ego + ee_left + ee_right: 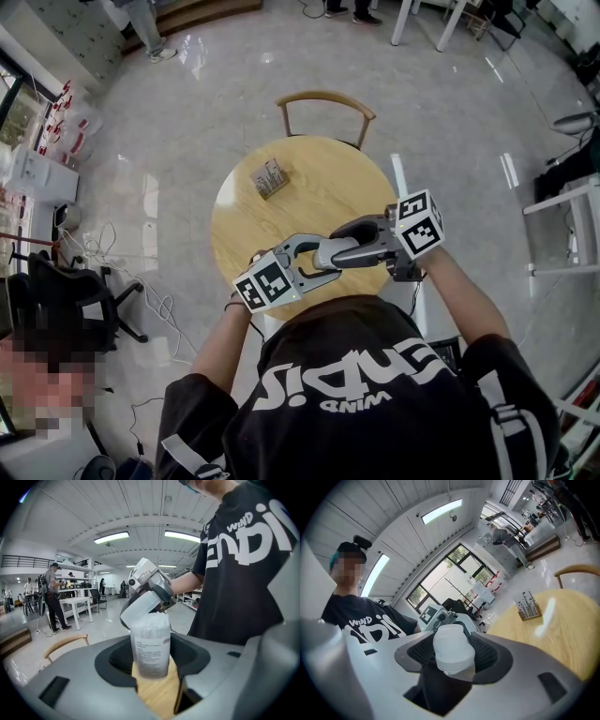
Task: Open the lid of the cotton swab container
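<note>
head view, grippers: left gripper (305, 261) and right gripper (352, 246) are meeting tip to tip over the near part of the table (319, 192), close to the person's chest.
head view, table: holder (269, 178) is sitting alone on the far left part, well apart from both grippers.
head view, surroundings: chair (324, 101) is standing just past the far edge; cables (141, 281) are trailing on the floor at the left.
left gripper view, container: container (150, 651) is standing upright between the left jaws, which are clamping its sides; it is hanging above the table wood, not resting on it.
left gripper view, lid: lid (140, 607) is tipping up and left off the mouth; swabs (151, 619) are showing under it. Its low edge is sitting at the rim; cannot tell whether it is touching.
right gripper view, lid: right jaws are pinching the lid on both sides, with the left gripper showing just behind it.
right gripper view, table: the top is stretching away on the right, holder far off.
progress, done: mouth is looking mostly uncovered, so the opening seems nearly finished.
progress, left: probably carrying the lid fully clear of the rim.
room, edges: near table edge is lying right under the hands, so a dropped lid could be going to the floor.
room, open: space above and right of the container is looking free for lifting the lid away.
</note>
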